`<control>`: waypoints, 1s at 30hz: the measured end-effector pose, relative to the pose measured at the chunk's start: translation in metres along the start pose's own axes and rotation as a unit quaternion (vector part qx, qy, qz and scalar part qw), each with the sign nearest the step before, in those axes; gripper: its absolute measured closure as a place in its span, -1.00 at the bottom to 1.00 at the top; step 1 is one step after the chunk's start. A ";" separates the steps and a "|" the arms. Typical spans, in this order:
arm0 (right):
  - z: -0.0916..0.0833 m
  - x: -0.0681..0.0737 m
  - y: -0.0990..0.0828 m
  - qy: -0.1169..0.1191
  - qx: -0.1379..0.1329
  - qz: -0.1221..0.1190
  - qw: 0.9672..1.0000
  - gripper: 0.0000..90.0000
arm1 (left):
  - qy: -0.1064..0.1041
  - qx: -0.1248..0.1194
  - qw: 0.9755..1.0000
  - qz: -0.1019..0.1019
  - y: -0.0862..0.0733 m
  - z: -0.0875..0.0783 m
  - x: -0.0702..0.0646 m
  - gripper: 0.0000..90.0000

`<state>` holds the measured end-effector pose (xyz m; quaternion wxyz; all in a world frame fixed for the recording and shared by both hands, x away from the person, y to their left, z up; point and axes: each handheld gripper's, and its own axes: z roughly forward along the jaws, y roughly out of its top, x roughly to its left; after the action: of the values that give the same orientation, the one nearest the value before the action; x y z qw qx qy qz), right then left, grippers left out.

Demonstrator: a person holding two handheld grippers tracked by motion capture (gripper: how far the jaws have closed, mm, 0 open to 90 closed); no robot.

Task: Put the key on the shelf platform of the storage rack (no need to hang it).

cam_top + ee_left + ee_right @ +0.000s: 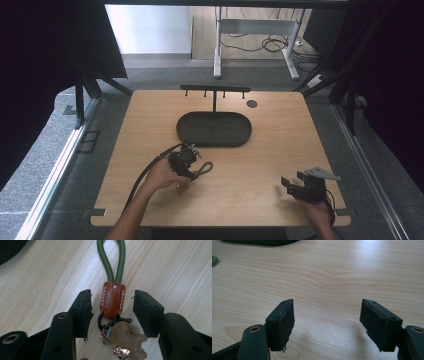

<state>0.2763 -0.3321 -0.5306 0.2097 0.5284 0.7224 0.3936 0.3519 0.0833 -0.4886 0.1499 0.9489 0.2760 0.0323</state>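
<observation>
Keychain (112, 298) lying flat on the tabletop (260, 165), left of centre and nearer than the dark oval tray (214, 129); the left gripper (112, 312) straddles it, jaws part-way apart, a gap showing on either side of the orange tag, so nothing is clamped yet. The right gripper (327, 320) rests at the near right edge, jaws wide apart over bare wood.

Risks, as judged: the pads could close on the tag off-centre and twist it, or catch the metal ring (101, 320) and the charm (125, 338) beneath (both loose and free to pivot), so the piece might swing or slip when lifted. Pressing too low could pin the cord against the wood instead of gripping it.

Materials: braided olive-green cord loop (111, 260), round in section; stitched orange leather-like tag, rectangular, with stamped lettering; black ring; tan flat figure-shaped charm with shiny beads. Pale wood-grain tabletop, smooth. Tray is matte, with a hook rack (215, 89) rising behind it.
</observation>
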 end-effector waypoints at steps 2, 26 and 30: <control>0.000 0.000 0.000 -0.001 0.001 -0.002 1.000 -0.37 | 0.002 0.007 1.000 0.006 0.003 0.003 -0.001 0.15; 0.000 0.001 -0.001 -0.005 0.000 -0.007 1.000 -0.37 | -0.003 0.042 0.999 0.023 0.007 0.015 -0.001 0.48; -0.001 0.001 -0.001 -0.006 0.001 -0.005 1.000 -0.36 | -0.004 0.031 0.999 0.023 0.006 0.010 -0.001 0.48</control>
<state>0.2749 -0.3317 -0.5311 0.2155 0.5272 0.7240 0.3891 0.3558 0.0756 -0.4962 0.1209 0.9593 0.2542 0.0230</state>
